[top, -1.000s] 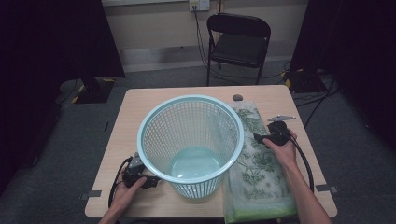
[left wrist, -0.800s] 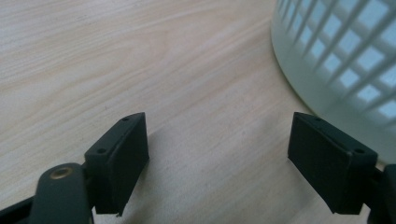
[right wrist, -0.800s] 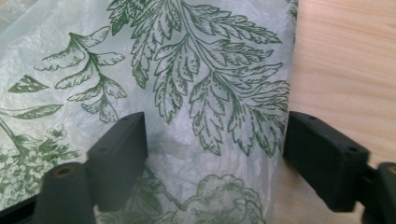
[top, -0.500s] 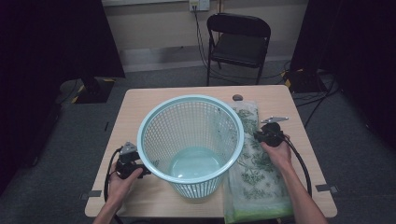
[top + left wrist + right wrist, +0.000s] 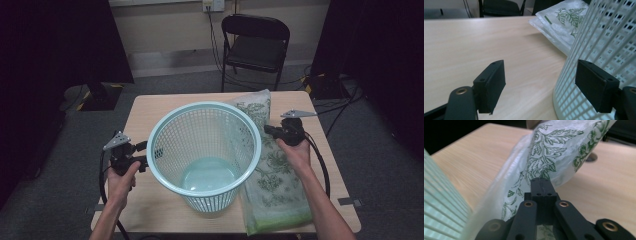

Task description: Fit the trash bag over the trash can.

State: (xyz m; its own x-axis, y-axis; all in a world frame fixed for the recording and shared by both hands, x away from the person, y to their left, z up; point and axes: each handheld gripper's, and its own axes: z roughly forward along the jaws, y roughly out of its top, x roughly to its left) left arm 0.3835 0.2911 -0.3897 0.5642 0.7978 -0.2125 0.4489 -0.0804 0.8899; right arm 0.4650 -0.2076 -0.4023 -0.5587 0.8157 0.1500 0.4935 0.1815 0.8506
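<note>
The pale green mesh basket (image 5: 204, 152) stands upright between my two grippers, its wall just past the far finger of my left gripper (image 5: 541, 86), whose fingers (image 5: 491, 85) stand wide apart with nothing but bare counter (image 5: 145, 112) between them. On my right gripper (image 5: 541, 186) the fingers are pinched tight on the leaf-printed plastic bag (image 5: 272, 175), which lies along the counter beside the basket, its upper end lifted off the wood and rising just beyond the fingertips. Past the counter's far edge stands a dark folding chair (image 5: 256, 42) on grey floor, with cables by the wall.
</note>
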